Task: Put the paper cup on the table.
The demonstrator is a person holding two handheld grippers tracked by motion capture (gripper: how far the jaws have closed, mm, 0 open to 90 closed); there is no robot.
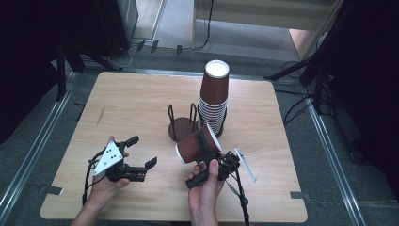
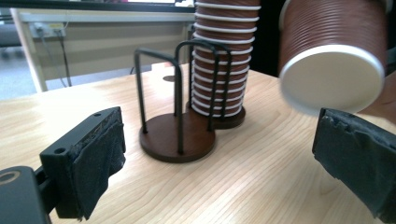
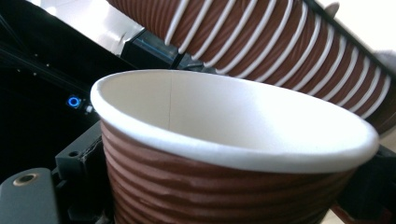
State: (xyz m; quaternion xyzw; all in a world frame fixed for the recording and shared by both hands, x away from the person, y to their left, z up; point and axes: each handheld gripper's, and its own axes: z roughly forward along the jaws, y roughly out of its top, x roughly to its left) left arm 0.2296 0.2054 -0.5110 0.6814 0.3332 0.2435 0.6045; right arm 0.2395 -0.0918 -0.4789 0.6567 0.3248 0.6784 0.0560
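Observation:
My right gripper (image 1: 203, 147) is shut on a brown ribbed paper cup (image 1: 194, 145), held tilted above the table with its white rim toward the stack. In the right gripper view the cup (image 3: 224, 154) sits between the jaws of the right gripper (image 3: 224, 191), under the slanting stack (image 3: 261, 37). A tall stack of like cups (image 1: 214, 96) stands in a wire holder at the table's middle. Beside it is an empty wire holder (image 1: 182, 123) on a round dark base. My left gripper (image 1: 142, 150) is open at the front left, and its pads (image 2: 93, 158) have nothing between them. It faces the empty holder (image 2: 177, 135) and the held cup's base (image 2: 331, 79).
The wooden table (image 1: 141, 94) has bare room at the left and at the back. Cables and dark stand legs (image 1: 301, 70) lie on the floor around it. A cable (image 1: 240, 197) trails from the right gripper over the front edge.

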